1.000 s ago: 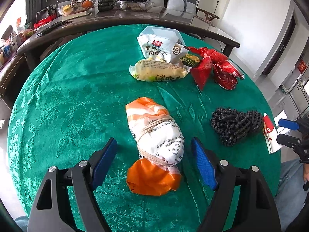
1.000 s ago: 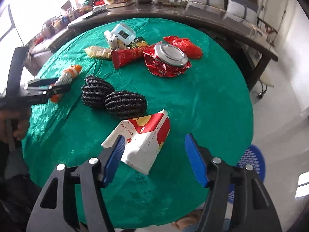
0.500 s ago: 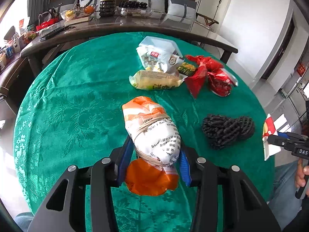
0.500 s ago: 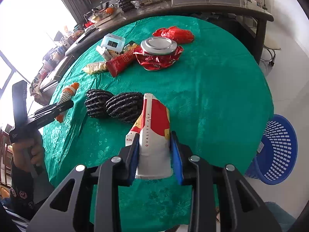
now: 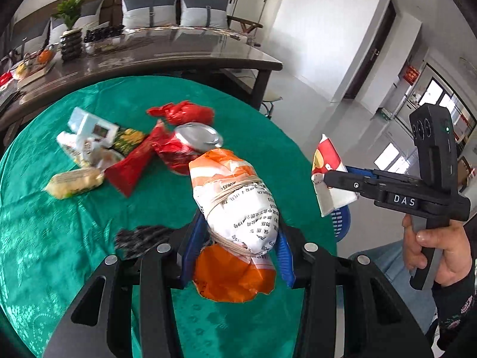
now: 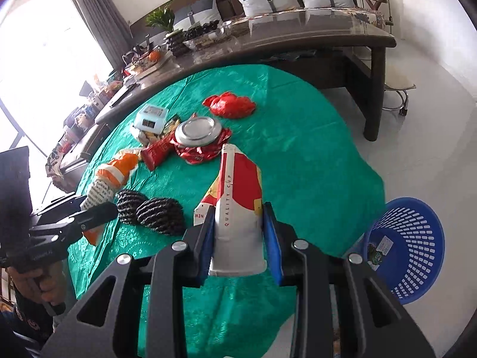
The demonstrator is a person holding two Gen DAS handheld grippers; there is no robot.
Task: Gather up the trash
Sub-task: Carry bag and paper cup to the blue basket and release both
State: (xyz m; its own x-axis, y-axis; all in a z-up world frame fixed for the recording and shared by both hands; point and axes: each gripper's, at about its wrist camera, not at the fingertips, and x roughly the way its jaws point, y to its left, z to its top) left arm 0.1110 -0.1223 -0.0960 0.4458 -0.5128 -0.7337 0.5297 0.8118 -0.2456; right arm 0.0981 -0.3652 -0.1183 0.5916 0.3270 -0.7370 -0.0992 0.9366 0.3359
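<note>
My left gripper [image 5: 237,249] is shut on an orange and white tied bag [image 5: 235,208] and holds it above the green round table [image 5: 59,238]. My right gripper [image 6: 240,238] is shut on a flattened red and white paper cup [image 6: 238,197], lifted above the table's near edge. The cup also shows in the left wrist view [image 5: 329,176], and the bag in the right wrist view [image 6: 111,176]. A blue slotted trash basket [image 6: 408,244] stands on the floor to the right of the table.
On the table lie two black mesh scrubbers [image 6: 152,211], red snack wrappers [image 6: 229,106], a metal lid [image 6: 198,131], a yellow snack pack [image 5: 74,182] and a pale blue box [image 6: 149,119]. A long dark counter [image 6: 268,41] runs behind.
Both grippers closed on their items and lifted them off the table. Both have swung to the right, toward the basket side.
</note>
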